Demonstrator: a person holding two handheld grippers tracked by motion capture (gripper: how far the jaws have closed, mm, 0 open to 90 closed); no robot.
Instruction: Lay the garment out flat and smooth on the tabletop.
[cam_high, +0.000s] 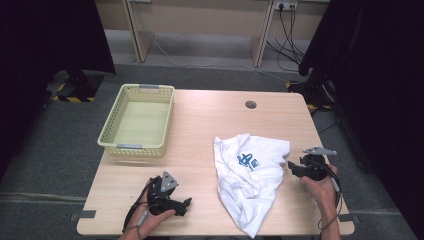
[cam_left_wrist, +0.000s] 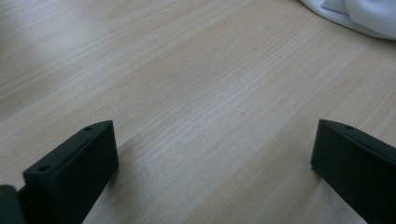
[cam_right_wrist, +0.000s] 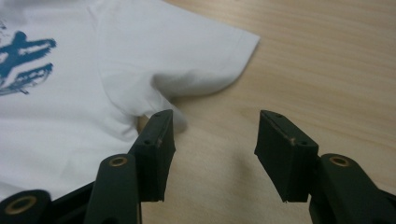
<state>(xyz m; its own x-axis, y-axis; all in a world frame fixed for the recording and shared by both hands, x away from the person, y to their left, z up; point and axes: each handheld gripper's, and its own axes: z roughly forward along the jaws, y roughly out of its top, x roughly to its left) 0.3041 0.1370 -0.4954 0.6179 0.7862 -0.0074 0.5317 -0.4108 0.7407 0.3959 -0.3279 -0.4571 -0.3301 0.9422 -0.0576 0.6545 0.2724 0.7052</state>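
The white T-shirt (cam_high: 251, 175) lies crumpled on the table (cam_high: 200, 130), right of the basket (cam_high: 137, 120) — soft, light, limp, prone to sag and bunch. The right gripper (cam_right_wrist: 212, 140), jaws partly open and empty, sits at its sleeve hem — probably the best pinch point. The left gripper (cam_left_wrist: 210, 154) gapes wide over bare wood.

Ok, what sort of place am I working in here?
Probably a lab or office recording station: a light wooden table with a cable hole, black curtains on both sides, a wall socket with plugged cables, and grey carpet.
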